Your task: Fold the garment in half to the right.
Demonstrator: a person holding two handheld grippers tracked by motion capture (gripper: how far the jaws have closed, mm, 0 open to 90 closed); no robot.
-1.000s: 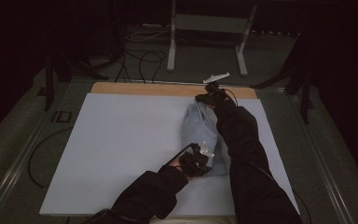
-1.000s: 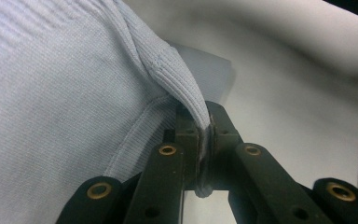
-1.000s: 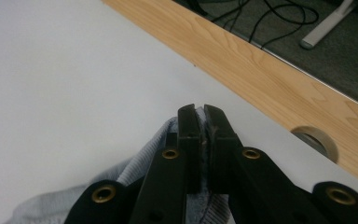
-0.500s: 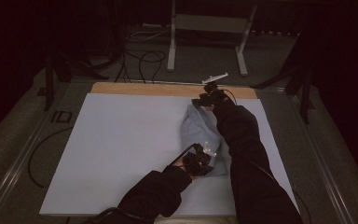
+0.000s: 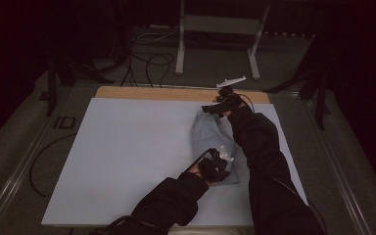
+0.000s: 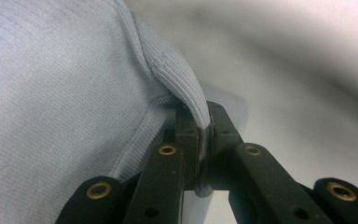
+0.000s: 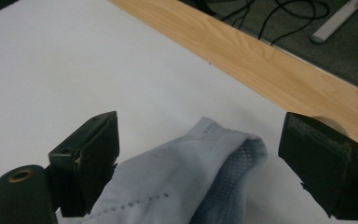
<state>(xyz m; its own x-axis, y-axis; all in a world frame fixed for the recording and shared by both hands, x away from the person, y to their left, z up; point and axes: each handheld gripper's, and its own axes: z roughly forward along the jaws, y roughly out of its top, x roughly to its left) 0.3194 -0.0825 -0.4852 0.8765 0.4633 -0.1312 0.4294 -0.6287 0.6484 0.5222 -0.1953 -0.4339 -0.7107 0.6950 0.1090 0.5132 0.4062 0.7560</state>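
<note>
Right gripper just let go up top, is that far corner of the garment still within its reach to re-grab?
Probably yes: the right gripper has just been opening, and the garment corner lies loose between its jaws, nothing blocking.

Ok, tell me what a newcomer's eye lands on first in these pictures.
First, the pale blue garment lying folded on the right half of the white table cover. The left gripper is clamped on its ribbed edge at the near end. At the far end the right gripper stands with jaws wide, just opened, the cloth's tip lying loose between them.

Left claw [image 5: 223, 161] clamped, right claw [image 5: 214, 108] just opening
</note>
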